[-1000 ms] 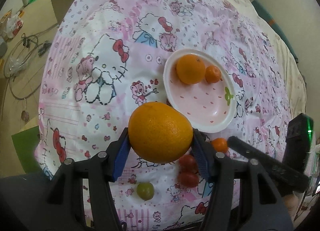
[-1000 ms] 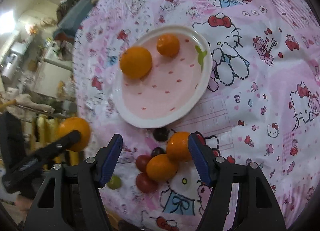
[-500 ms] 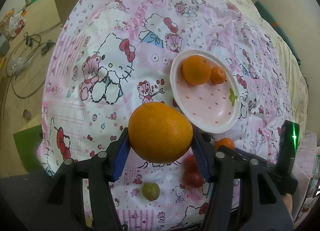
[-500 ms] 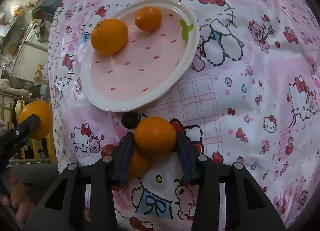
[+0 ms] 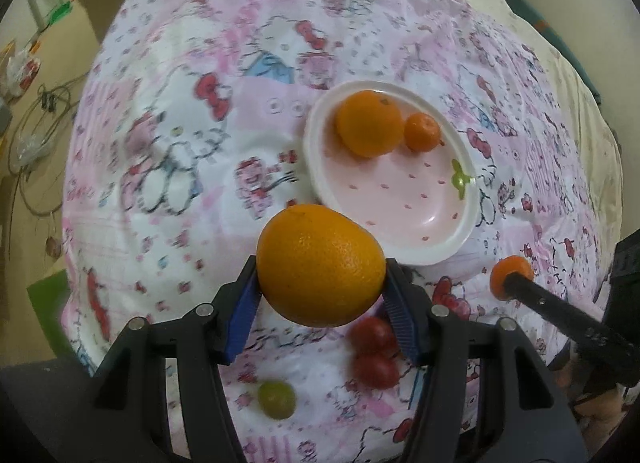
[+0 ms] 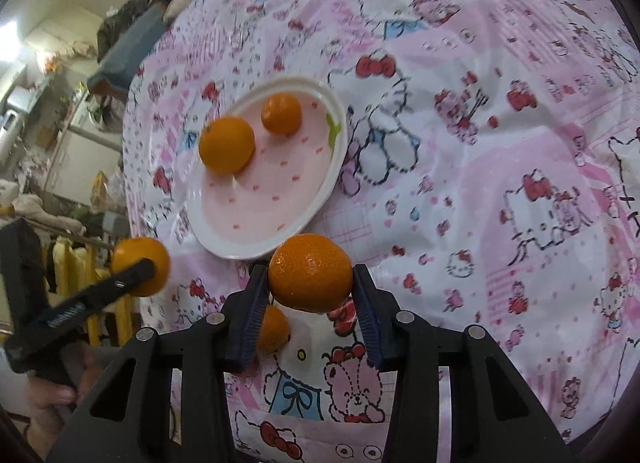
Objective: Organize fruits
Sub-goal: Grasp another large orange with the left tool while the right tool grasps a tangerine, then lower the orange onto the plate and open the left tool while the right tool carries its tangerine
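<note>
My left gripper (image 5: 320, 287) is shut on a large orange (image 5: 320, 265) and holds it above the cloth, just short of the pink plate (image 5: 424, 219). The plate holds an orange (image 5: 368, 123) and a small mandarin (image 5: 422, 131). My right gripper (image 6: 310, 287) is shut on a mandarin (image 6: 310, 271), lifted near the plate's (image 6: 264, 219) near rim. Another mandarin (image 6: 274, 329) lies on the cloth under it. The left gripper with its orange (image 6: 140, 266) shows at the left of the right wrist view.
Two red cherry tomatoes (image 5: 372, 351) and a green grape (image 5: 276, 399) lie on the Hello Kitty cloth (image 5: 180, 143) below the left gripper. The table edge and the floor with cables (image 5: 36, 135) are to the left. Room clutter (image 6: 60, 143) lies beyond the far edge.
My right gripper closed on a mandarin from the fruit pile and lifted it towards the plate. The left gripper kept its orange and shifted slightly.
</note>
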A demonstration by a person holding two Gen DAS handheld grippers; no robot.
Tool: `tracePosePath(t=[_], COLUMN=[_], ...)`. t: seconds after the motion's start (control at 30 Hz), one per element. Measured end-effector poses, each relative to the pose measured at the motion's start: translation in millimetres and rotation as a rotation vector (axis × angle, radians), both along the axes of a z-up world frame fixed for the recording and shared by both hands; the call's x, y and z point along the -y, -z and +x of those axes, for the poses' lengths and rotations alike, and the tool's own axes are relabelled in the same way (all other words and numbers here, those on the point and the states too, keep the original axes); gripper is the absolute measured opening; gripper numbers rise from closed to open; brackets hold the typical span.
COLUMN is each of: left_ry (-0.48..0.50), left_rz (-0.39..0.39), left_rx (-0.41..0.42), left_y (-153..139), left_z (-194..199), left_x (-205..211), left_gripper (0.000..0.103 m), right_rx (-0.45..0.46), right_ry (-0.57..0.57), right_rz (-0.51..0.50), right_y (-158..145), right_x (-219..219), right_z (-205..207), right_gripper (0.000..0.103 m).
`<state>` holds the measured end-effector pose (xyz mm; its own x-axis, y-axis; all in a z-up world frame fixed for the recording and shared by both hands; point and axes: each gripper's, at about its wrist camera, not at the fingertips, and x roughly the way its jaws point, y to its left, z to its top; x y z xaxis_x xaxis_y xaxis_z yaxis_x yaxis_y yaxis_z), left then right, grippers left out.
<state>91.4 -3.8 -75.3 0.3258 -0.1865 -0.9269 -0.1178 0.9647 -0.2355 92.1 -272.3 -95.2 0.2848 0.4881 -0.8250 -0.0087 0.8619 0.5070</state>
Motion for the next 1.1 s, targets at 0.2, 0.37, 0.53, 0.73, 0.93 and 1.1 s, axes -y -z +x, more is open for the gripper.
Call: tracePosePath(t=[0.2,0.37,0.53,0.73,0.93,1.1], left_ry=[0.052,0.061,0.053,0.034,0.033,0.054], left_rz=[-0.021,-0.011,-0.019,-0.025,-0.023,-0.028], left_rx=[0.007,0.005,-0.026,-0.042,-0.036,-0.014], left_y=[6.1,19.3,44.5,53.2,53.5,43.0], left_z=[29.2,54.6,74.1,80.7,78.3,74.4], left_x=[31.0,44.8,45.0,40.9,41.9,41.8], left_gripper=[0.055,0.055,0.055,0.055,0.058,0.086], right_rx=[0.022,0.021,0.024,0.019,0.017,0.028], right_ry=[0.026,0.037,0.053,0.032,0.019,0.025], right_rz=[0.036,0.04,0.056,0.076,0.085,0.079], right_y=[-9.5,-10.7,-14.4,-14.4,-14.9,-18.5], right_x=[14.7,23.1,30.6,22.1,13.5,11.6], right_z=[3.5,15.2,27.1,34.8,41.9,50.0], right_gripper=[0.044,0.044,0.044,0.044,0.044,0.044])
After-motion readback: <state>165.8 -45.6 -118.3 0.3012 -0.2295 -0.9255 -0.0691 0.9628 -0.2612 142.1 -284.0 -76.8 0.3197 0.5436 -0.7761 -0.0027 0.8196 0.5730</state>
